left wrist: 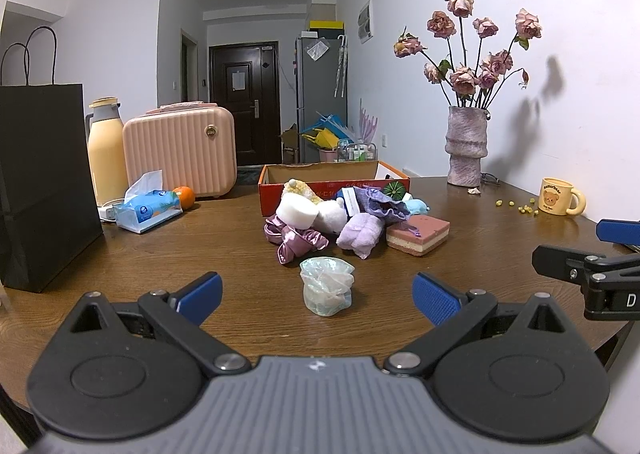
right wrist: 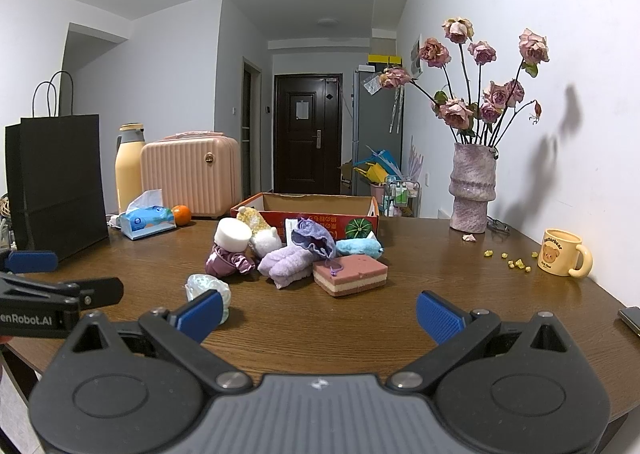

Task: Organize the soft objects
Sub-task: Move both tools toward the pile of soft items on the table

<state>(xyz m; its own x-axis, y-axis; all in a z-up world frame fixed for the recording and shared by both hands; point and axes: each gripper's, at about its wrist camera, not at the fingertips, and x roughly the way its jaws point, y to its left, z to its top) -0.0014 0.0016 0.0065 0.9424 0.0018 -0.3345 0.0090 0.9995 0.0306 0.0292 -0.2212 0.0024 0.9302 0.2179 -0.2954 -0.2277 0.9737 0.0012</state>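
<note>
— Crinkled clear plastic, that little bag point(left wrist: 327, 286) standing alone nearest us: why is it apart from the rest?

— It sits on the bare worktop point(left wrist: 200, 246) in front of the heap, and the left gripper point(left wrist: 318, 296) is lined up on it with both blue pads spread wide to either side, holding nothing. My guess is it's the easiest first pick, since nothing leans on it.

— And the right gripper point(right wrist: 320, 314)?

— Just as wide open, also empty, held level beside the left one. From its camera the bag is off towards its left pad, so it looks aimed more at the layered pink sponge point(right wrist: 350, 274) ahead.

— Where are the other soft things?

— Piled together just before the red cardboard box point(left wrist: 336, 183): a lilac towel point(left wrist: 360, 234), a purple satin scrunchie point(left wrist: 298, 244), a white sponge roll point(left wrist: 296, 211), a blue plush point(right wrist: 358, 247), a purple pouch point(right wrist: 314, 240) on top.

— Why crowd the box?

— Its open top faces up right behind them, so it reads as the likely destination; short carries. Tissue pack point(left wrist: 146, 211), orange point(left wrist: 185, 197), vase point(left wrist: 466, 145) and mug point(left wrist: 560, 197) stand well apart, out of the way
</note>
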